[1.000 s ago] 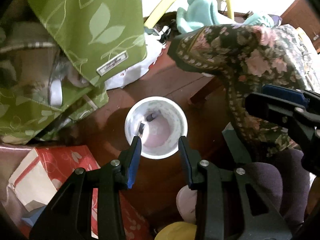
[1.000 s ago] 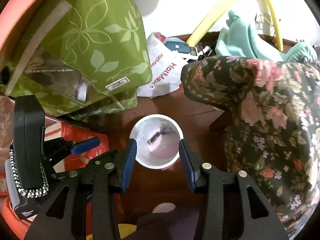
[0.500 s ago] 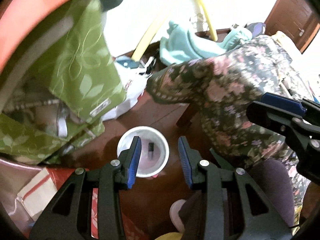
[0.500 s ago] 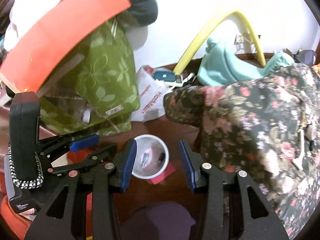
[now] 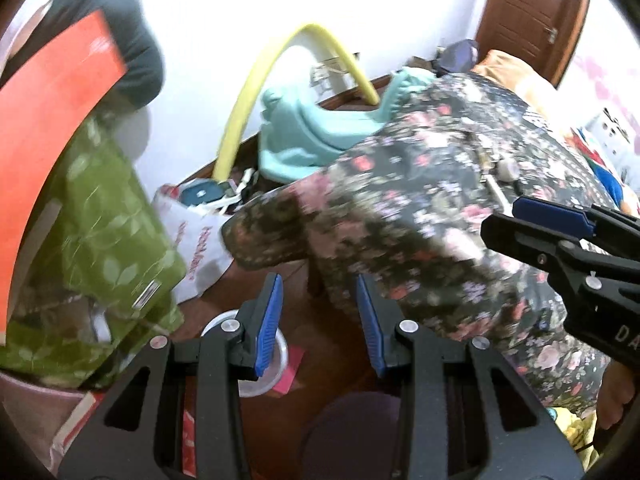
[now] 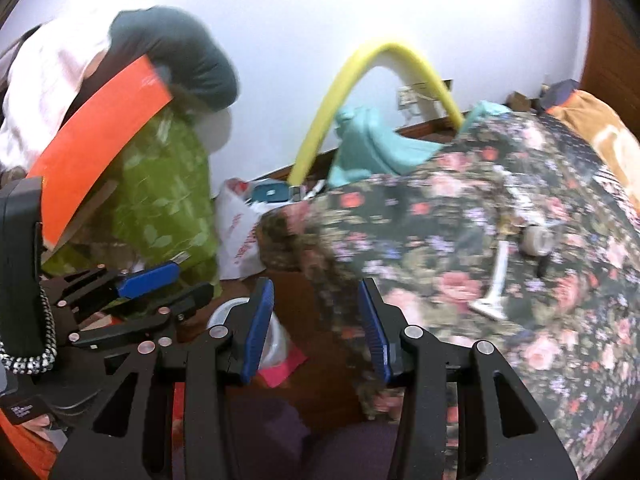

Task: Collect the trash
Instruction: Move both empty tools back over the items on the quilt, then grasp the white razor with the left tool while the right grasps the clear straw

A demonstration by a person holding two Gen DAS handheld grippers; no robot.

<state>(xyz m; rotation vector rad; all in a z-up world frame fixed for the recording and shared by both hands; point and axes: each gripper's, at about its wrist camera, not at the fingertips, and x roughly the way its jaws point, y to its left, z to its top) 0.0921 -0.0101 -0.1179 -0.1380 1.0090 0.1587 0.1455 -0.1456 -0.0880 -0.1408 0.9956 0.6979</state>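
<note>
Left wrist view: left gripper [image 5: 318, 324] has black plastic arms w/ ribbed blue pads [image 5: 269, 324], spread wide, nothing between them. Near-left below it sits the bin [image 5: 276, 364], a round white plastic tub, half hidden behind the left finger; a pink scrap [image 5: 291, 370] lies touching its right side. Floor [image 5: 332, 364] is dark red-brown wood, glossy. Right gripper [image 5: 560, 236] enters from the right edge; can't tell its finger spread here. Soft floral cloth [image 5: 432, 216], dark w/ pink roses, drapes over the right half, blurred. Left: green leaf-print bag [image 5: 108, 240] under an orange board [image 5: 52, 128]. Far: white wall, curved yellow tube [image 5: 248, 108], teal plastic seat [image 5: 308, 136], white printed bag [image 5: 200, 240], brown door [image 5: 528, 12]. Right wrist view: right gripper [image 6: 316, 326], same build, fingers spread apart and empty. Bin [image 6: 276, 340] near-left, mostly behind the left finger, pink scrap [image 6: 282, 370] beside it. Left gripper [image 6: 152, 284] at far left, tips apart. Floral cloth [image 6: 480, 240] fills the right, carrying a white stick [image 6: 498, 276] and a small round thing, too blurred to name.
</note>
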